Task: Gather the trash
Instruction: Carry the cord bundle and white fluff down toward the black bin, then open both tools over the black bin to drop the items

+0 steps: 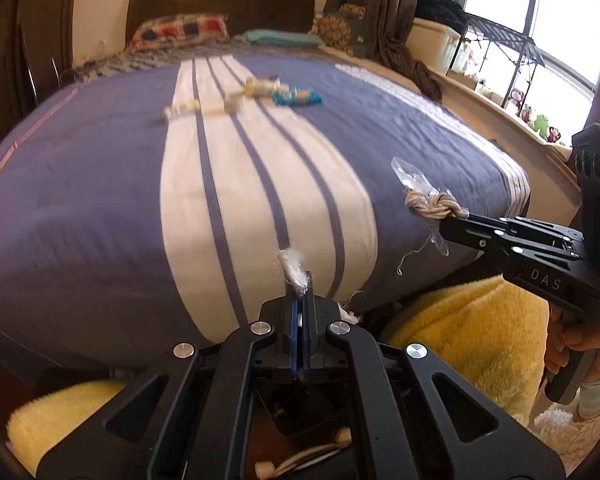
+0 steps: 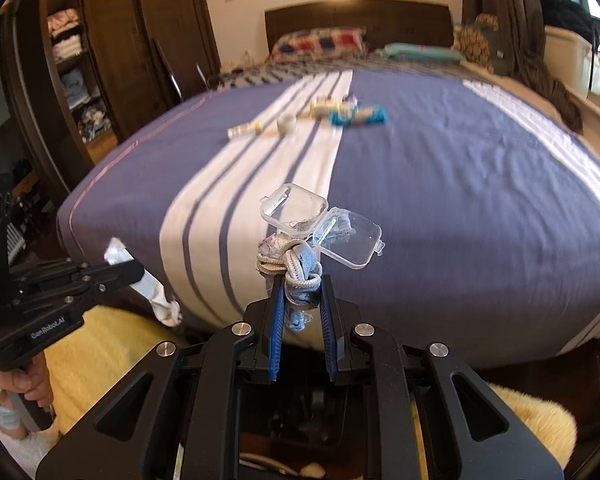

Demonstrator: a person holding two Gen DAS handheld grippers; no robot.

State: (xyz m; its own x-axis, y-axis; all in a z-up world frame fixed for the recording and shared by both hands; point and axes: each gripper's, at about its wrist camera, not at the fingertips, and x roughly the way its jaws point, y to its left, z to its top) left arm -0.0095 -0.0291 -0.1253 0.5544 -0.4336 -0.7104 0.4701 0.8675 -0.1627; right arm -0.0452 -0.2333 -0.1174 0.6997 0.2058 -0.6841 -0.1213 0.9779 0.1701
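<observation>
My left gripper [image 1: 300,280] is shut on a crumpled white tissue [image 1: 293,269], held off the foot of the bed; it also shows in the right wrist view [image 2: 134,270] with the tissue [image 2: 154,294]. My right gripper [image 2: 300,284] is shut on a knotted cord [image 2: 294,264] tangled with an open clear plastic case [image 2: 320,224]; it shows in the left wrist view [image 1: 446,220] with the cord [image 1: 434,204]. More trash lies far up the bed: a blue wrapper [image 1: 298,97], a yellow-white bottle [image 1: 262,87], a small white cap [image 1: 233,103] and a tube [image 1: 182,109].
The bed has a purple cover [image 1: 80,184] with a white striped band. A yellow fluffy rug [image 1: 460,328] lies below the bed's foot. A wardrobe [image 2: 72,68] stands left, a window ledge with toys [image 1: 536,120] right. Pillows [image 1: 180,30] lie by the headboard.
</observation>
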